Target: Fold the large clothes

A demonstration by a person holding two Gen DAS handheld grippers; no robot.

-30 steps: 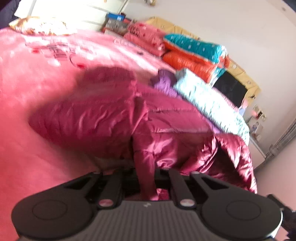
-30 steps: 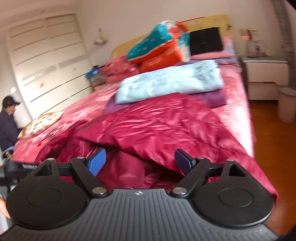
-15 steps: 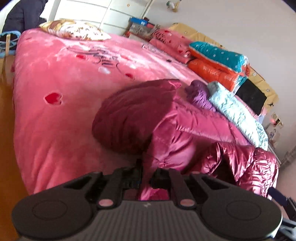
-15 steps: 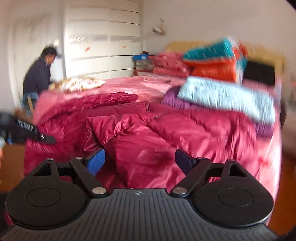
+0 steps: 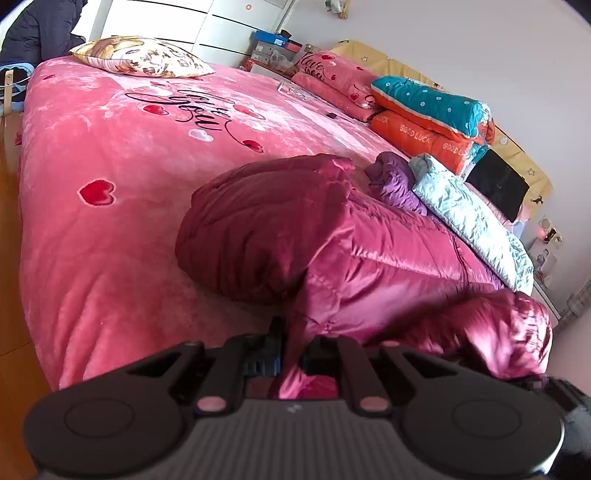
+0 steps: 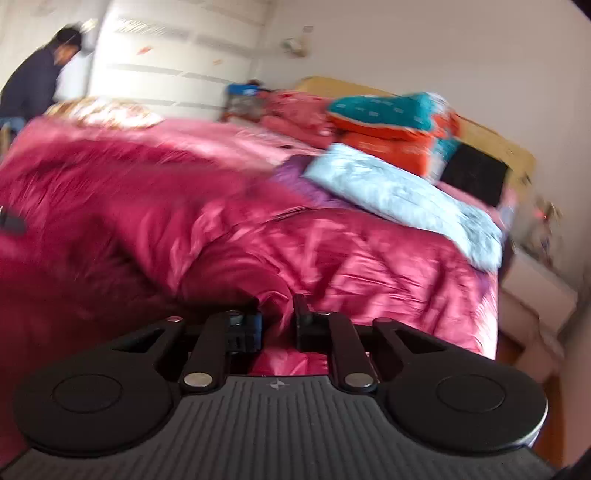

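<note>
A shiny maroon puffer jacket (image 5: 369,266) lies crumpled across the near right part of the pink bed. My left gripper (image 5: 293,343) is shut on a fold of its fabric at the near edge, and the cloth rises from between the fingers. In the right wrist view the same jacket (image 6: 332,258) fills the foreground, blurred by motion. My right gripper (image 6: 277,317) has its jaws closing on a bunched ridge of the jacket, with the fabric pinched between the two pads.
The pink heart-print blanket (image 5: 110,147) covers the bed. A purple garment (image 5: 395,181) and a pale blue folded one (image 5: 469,218) lie beyond the jacket. Teal and orange quilts (image 5: 428,110) are stacked at the headboard. A person (image 5: 40,33) stands far left.
My right gripper's jaws went from wide open to closed on a jacket fold while the view tilted. The left gripper drew back with its fold, bunching the jacket, then held still.
</note>
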